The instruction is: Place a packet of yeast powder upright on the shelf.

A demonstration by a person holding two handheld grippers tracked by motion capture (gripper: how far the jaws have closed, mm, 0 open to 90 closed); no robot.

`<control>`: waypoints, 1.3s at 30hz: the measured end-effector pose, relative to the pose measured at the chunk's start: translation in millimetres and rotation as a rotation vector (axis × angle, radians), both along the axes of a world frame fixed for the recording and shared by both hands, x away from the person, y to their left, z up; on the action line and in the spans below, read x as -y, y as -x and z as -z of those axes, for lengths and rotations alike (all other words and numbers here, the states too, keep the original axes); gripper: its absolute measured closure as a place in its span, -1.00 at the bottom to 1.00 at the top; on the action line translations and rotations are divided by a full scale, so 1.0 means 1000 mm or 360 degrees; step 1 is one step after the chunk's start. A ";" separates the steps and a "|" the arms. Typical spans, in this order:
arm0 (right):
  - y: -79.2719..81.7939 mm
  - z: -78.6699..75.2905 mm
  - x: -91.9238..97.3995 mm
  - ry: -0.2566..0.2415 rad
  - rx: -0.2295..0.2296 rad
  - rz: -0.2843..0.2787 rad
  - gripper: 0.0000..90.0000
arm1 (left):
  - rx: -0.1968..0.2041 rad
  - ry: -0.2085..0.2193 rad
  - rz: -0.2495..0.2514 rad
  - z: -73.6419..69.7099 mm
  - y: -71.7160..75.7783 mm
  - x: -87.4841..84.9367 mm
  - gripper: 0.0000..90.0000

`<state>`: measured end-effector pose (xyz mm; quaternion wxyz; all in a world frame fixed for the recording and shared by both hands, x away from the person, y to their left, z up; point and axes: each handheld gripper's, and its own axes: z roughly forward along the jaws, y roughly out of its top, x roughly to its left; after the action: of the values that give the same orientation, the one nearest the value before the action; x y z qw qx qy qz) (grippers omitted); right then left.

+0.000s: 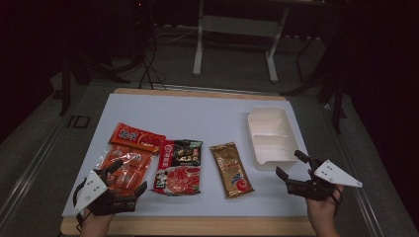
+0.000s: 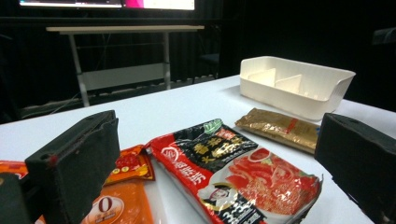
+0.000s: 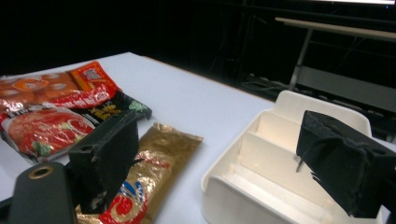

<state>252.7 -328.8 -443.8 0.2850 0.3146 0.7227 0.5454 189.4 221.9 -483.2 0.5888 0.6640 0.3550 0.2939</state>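
Two hands are each holding a hand-held gripper low over the near edge of the white counter (image 1: pixel 197 113).

The left hand-held gripper (image 1: pixel 126 180) is sitting at the near left corner. Its two black jaws are spread wide apart and nothing is between them. It is hanging right over the near end of a clear packet of orange snacks (image 1: pixel 123 165). Just behind that packet, a flat orange-red packet (image 1: pixel 137 138) is lying. In the left gripper view, the red and black soup packet (image 2: pixel 233 172) is lying between the two jaws, farther off on the counter.

The right hand-held gripper (image 1: pixel 292 166) is sitting at the near right corner. Its jaws are spread wide too, and they are pinching nothing. It is hanging just beside the near end of the white tray (image 1: pixel 269 136). The tray is sitting on the right side of the counter, and thin walls are cutting it into compartments.

A gold packet (image 1: pixel 231 169) is lying between the soup packet and the tray. It is near the tray but not touching it.
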 end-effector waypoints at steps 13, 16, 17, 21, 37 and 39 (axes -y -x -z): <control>-0.001 -0.002 -0.001 0.0049 -0.0040 0.0039 -0.66 | 0.0001 -0.0052 0.0058 0.000 0.000 0.006 -0.98; 0.001 -0.004 -0.003 0.0051 -0.0033 0.0011 -0.66 | 0.0008 -0.0058 0.0057 -0.001 0.000 0.006 -0.98; 0.001 -0.006 -0.006 0.0069 -0.0058 -0.0017 -0.69 | 0.0011 -0.0056 0.0059 -0.001 0.001 0.006 -0.98; 0.001 -0.011 -0.009 0.0054 -0.0067 -0.0082 -0.69 | 0.0008 -0.0049 0.0069 -0.002 0.002 0.006 -0.98; -0.007 -0.048 -0.030 0.0093 -0.0086 -0.0166 -0.75 | -0.0008 -0.0053 0.0103 -0.001 0.001 0.012 -0.98; -0.010 -0.052 -0.033 0.0105 -0.0105 -0.0191 -0.75 | -0.0005 -0.0037 0.0113 -0.001 0.001 0.011 -0.98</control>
<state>263.0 -296.1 -391.9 0.2381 0.2789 0.7668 0.5268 188.3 210.5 -482.2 0.5904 0.6834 0.3288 0.2760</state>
